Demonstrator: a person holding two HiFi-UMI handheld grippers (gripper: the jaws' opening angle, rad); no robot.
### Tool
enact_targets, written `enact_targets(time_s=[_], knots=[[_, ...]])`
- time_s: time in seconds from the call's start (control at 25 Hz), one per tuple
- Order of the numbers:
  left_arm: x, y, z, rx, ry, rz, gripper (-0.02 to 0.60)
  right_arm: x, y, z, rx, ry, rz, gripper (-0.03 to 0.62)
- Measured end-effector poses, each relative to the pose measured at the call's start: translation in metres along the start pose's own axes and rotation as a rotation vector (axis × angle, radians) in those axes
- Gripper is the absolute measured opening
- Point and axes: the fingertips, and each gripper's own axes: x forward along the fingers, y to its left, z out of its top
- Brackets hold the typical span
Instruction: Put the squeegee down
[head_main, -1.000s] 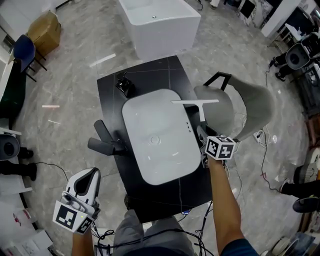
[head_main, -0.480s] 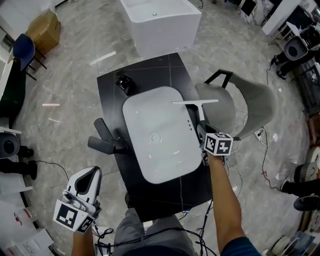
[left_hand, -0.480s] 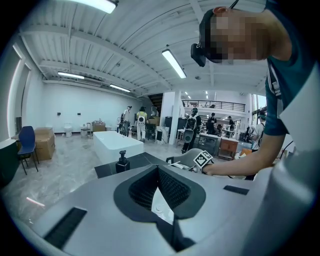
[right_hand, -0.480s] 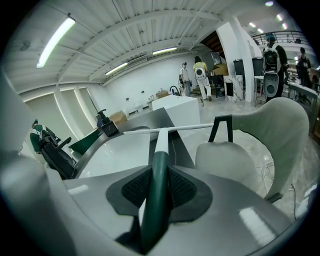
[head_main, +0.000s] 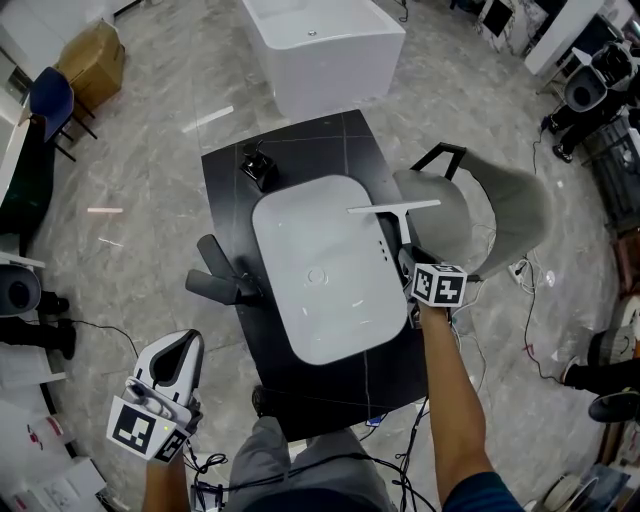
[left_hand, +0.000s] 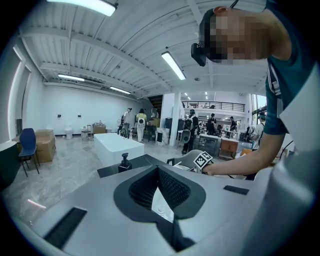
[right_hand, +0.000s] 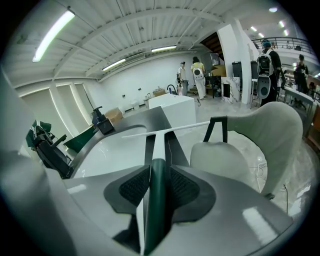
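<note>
The squeegee (head_main: 393, 208) lies straight ahead of the right hand-held gripper (head_main: 407, 262), with its long handle in line with the way that hand-held gripper points. Its white blade runs crosswise at the far end, over the far corner of the sink (head_main: 300, 330), and its dark grip end sits between the jaws (right_hand: 159, 170). Those jaws are opening and stand wide. The pads look to be only just beside the handle (right_hand: 159, 145), so by my reading the squeegee already rests on the sink's rim and the tabletop (head_main: 320, 385). To come clear, the right hand should draw back along the handle's line, not sideways, or it may drag the blade. The left hand-held gripper (head_main: 180, 352) hangs well apart off the tabletop's near corner, fingertips together and empty
</note>
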Motion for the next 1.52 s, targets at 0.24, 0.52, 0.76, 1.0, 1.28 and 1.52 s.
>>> enact_targets(time_s=[0.24,0.52,0.76,1.0,1.28,1.52], knots=[[-0.022,0.005,0.01,0.006,-0.023,0.004,0.006,-0.035,0.012,0.016,-0.008,-0.057,-0.024,0.14],[-0.058,0.016,0.037,0.031,-0.106,-0.028,0.006,-0.129,0.078,0.075,-0.011,-0.249,0.045,0.133],[-0.121,0.035,0.061,0.042,-0.168,-0.019,0.006,-0.25,0.183,0.119,-0.093,-0.446,0.149,0.011],[-0.191,0.052,0.081,0.057,-0.237,-0.012,0.006,-0.36,0.288,0.13,-0.199,-0.593,0.212,0.011],[-0.265,0.064,0.106,0.089,-0.32,-0.016,0.006,-0.449,0.404,0.122,-0.321,-0.667,0.289,0.011],[-0.316,0.067,0.114,0.1,-0.373,-0.032,0.006,-0.514,0.464,0.113,-0.367,-0.746,0.304,0.009]])
